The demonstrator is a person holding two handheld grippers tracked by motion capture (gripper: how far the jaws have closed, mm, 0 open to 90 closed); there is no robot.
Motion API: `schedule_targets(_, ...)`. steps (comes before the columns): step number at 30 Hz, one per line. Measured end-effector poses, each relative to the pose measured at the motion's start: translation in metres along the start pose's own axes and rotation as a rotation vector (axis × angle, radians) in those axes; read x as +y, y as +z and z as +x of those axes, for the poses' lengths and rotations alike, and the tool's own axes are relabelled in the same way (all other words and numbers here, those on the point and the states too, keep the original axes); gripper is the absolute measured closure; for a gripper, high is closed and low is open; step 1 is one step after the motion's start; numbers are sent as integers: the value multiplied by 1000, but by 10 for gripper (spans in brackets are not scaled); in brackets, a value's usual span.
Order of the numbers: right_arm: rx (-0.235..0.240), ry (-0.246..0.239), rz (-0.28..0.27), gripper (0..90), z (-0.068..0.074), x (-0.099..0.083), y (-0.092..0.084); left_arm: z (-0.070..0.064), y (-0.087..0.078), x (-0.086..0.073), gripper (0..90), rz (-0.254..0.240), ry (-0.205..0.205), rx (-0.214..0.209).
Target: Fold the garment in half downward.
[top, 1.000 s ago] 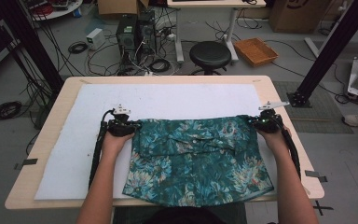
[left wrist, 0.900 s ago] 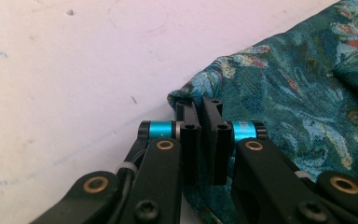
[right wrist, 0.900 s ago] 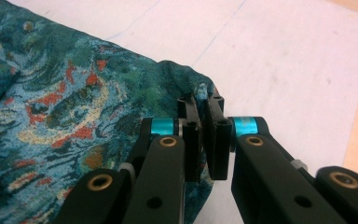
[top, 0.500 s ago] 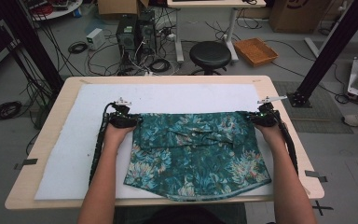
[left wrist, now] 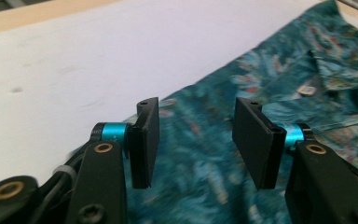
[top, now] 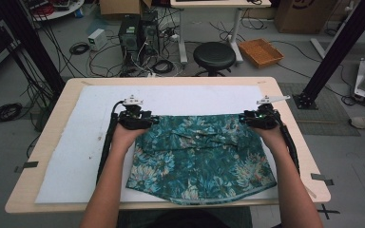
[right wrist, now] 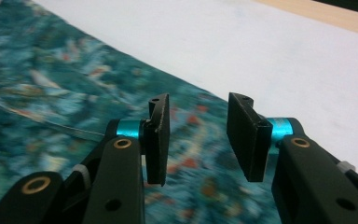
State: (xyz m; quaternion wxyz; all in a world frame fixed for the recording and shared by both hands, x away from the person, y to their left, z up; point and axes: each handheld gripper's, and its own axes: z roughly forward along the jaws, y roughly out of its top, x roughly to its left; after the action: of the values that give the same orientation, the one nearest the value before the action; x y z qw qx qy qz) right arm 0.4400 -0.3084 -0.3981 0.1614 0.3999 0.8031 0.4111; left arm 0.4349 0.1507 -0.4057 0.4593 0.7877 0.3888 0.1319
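Right now a teal flower-print shirt (top: 202, 159) lies folded on the white mat (top: 66, 156) that covers the wooden table (top: 45, 137), its near hem hanging just past the table's front edge. Its far edge runs in a fairly straight line between the two grippers, which suggests the fold has been laid flat there so the cloth sits square for the next fold. The collar and a small label show in the left gripper view, toward the middle of the shirt.

At the far left corner of the shirt sits the left gripper (left wrist: 196, 140), its jaws spread well apart with only cloth beneath the gap; nothing is pinched between them, so it looks released. The right gripper (right wrist: 198, 137) sits the same way at the far right corner, jaws parted, over the shirt's edge where it meets the mat, and it grips nothing. Whether either one brushes the fabric below is hard to tell.

Beyond the table stand a black stool (top: 214, 54), a computer tower (top: 130, 33) among loose cables, and an orange tray (top: 260, 51) on the floor.
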Motion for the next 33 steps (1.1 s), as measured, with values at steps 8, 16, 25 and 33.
schedule_targets(8,61,-48,53,606,26,5,27,-17,41,0,476,99,1,-55)
schedule_targets(16,115,-41,86,609,34,4,47,-26,63,-3,485,147,6,-100)
schedule_targets(25,148,-112,164,797,47,-3,65,-39,66,-8,685,171,74,-88)
schedule_targets(33,114,-175,154,858,56,-2,60,-39,59,-10,805,123,92,-91)
